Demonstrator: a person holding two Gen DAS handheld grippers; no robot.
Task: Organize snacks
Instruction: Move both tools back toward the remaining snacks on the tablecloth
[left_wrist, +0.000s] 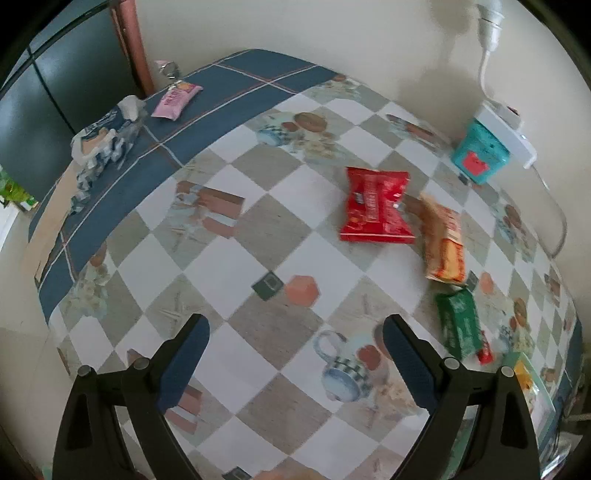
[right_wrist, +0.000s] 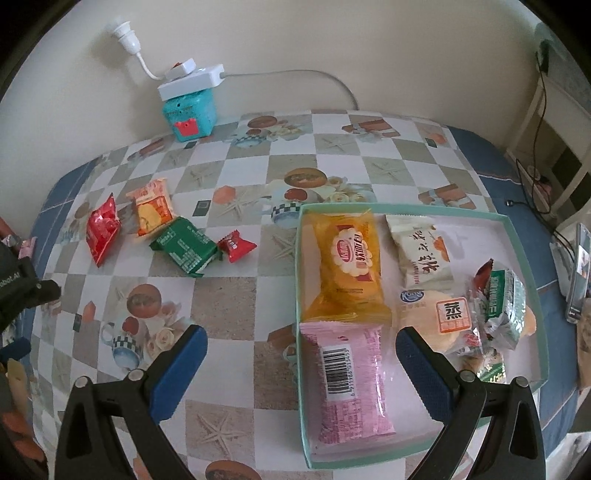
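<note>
In the right wrist view a shallow teal-rimmed box (right_wrist: 300, 258) holds several snacks: a yellow pack (right_wrist: 351, 258), a pink pack (right_wrist: 351, 384), a white pack (right_wrist: 421, 251) and others. My right gripper (right_wrist: 301, 373) is open and empty, above the box's near left part. Loose on the table lie a red pack (right_wrist: 101, 236), an orange pack (right_wrist: 153, 212), a green pack (right_wrist: 184, 243) and a small red candy (right_wrist: 236, 245). In the left wrist view my left gripper (left_wrist: 295, 362) is open and empty above the cloth, with the red pack (left_wrist: 376, 206), orange pack (left_wrist: 445, 243) and green pack (left_wrist: 460, 325) ahead to the right.
A teal box (left_wrist: 480, 153) with a white power strip (right_wrist: 192, 79) on top stands by the wall. A pink pack (left_wrist: 177, 98) and crumpled wrappers (left_wrist: 103, 140) lie at the table's far left. A phone (right_wrist: 580, 273) sits at the right edge.
</note>
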